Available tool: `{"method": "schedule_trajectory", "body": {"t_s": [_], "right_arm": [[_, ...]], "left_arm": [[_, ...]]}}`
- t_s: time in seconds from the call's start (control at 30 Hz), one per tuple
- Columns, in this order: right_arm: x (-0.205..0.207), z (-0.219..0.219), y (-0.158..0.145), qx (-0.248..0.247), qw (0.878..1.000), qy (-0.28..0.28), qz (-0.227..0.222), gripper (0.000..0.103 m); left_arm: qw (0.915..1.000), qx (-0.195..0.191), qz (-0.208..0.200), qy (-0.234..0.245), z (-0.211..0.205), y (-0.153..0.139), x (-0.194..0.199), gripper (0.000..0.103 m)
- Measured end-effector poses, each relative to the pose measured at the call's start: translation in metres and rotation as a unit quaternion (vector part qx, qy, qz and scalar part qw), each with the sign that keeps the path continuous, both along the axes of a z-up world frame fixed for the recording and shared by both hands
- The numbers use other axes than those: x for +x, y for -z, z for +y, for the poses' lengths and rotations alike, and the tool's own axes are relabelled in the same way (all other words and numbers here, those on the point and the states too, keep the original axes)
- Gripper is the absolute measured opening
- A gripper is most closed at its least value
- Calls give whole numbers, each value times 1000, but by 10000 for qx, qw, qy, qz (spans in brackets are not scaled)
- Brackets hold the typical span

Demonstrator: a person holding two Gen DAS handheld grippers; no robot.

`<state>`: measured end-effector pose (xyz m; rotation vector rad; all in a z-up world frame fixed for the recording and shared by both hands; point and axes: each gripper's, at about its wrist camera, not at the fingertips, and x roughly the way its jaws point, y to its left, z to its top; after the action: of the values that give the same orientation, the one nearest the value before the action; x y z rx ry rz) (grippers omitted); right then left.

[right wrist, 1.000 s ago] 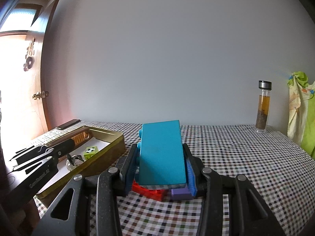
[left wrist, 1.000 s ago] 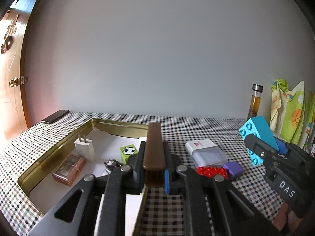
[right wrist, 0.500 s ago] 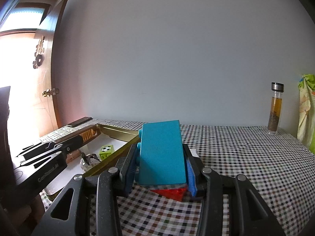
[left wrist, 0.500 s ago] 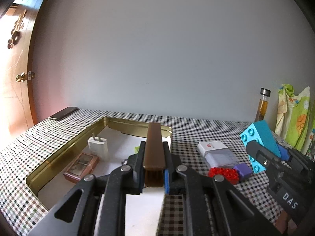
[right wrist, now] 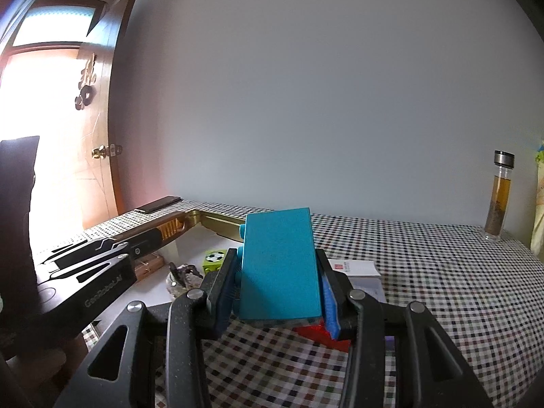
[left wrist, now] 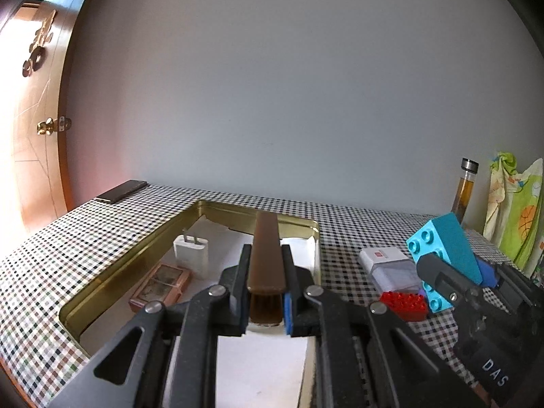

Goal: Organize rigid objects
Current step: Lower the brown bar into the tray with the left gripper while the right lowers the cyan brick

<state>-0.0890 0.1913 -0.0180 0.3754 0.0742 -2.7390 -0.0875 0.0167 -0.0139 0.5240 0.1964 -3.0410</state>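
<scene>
The gold tin tray (left wrist: 307, 227) is my target, lying on the checkered table (left wrist: 102, 217), with a white charger (left wrist: 191, 253), a pink case (left wrist: 159, 285) and a green soccer cube (right wrist: 213, 259) already inside. My left gripper (left wrist: 266, 272) has its jaws clenched on a brown comb (left wrist: 267, 255) poised over the tray; I'd lower it flat onto bare lining before releasing. My right gripper (right wrist: 277, 284) grips a teal block (right wrist: 279, 265) over the red block (left wrist: 404, 304) and white box (left wrist: 387, 265); I'd carry it leftward, keeping clear of the other gripper.
</scene>
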Motion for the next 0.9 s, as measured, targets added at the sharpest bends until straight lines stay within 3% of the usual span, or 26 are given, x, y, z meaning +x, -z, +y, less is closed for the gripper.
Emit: {"method": "schedule_trajectory", "body": {"t_s": [0.9], "right_arm": [[1, -34, 0, 124, 9989, -444, -9, 45]], "left_arm": [[9989, -10, -279, -374, -30, 5, -6, 12]]}}
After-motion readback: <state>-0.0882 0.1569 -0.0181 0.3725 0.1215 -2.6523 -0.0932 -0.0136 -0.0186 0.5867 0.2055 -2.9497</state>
